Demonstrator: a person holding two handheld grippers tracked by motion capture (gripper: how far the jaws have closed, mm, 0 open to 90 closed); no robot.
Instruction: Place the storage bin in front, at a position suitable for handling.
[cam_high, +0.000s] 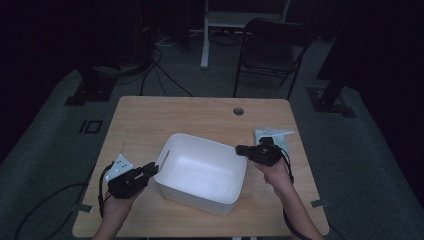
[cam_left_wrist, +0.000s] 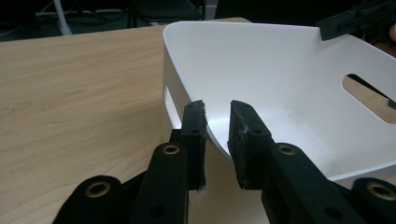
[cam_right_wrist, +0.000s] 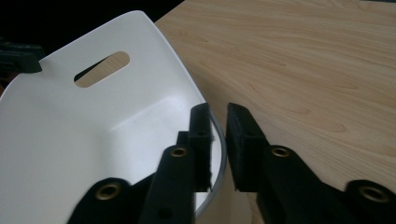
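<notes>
Both of my forearms come in from the bottom of the high view, each hand wrapped round a gripper. My left gripper (cam_high: 149, 169) sits at the left end of the white bin (cam_high: 200, 172), its tips at the rim beside the handle slot. My right gripper (cam_high: 242, 149) reaches the opposite rim from the right. That bin stands on the wooden table (cam_high: 150, 120), nearer my edge than the far one and turned a little askew. Behind my right hand (cam_high: 276, 172) lies a white packet (cam_high: 272, 135), close by the table's right edge. Beyond the table a dark folding chair (cam_high: 272, 50) stands on the grey floor.

Looking along my left gripper's own jaws (cam_left_wrist: 217, 135), I see them straddling the bin's rim (cam_left_wrist: 219, 144): one jaw outside the wall, the other inside. The gap is narrow, but the wall looks to have slack on both sides, so I am not pinching it. My other gripper's black tip (cam_left_wrist: 345, 23) shows at the far rim.

Along my right gripper (cam_right_wrist: 218, 140) it is much the same: jaws either side of the rim (cam_right_wrist: 219, 135), set a little apart, with a sliver of space beside the wall, so no firm hold. The far handle slot (cam_right_wrist: 102, 69) shows wood through it, and my left gripper's tip (cam_right_wrist: 18, 58) sits at that end.
</notes>
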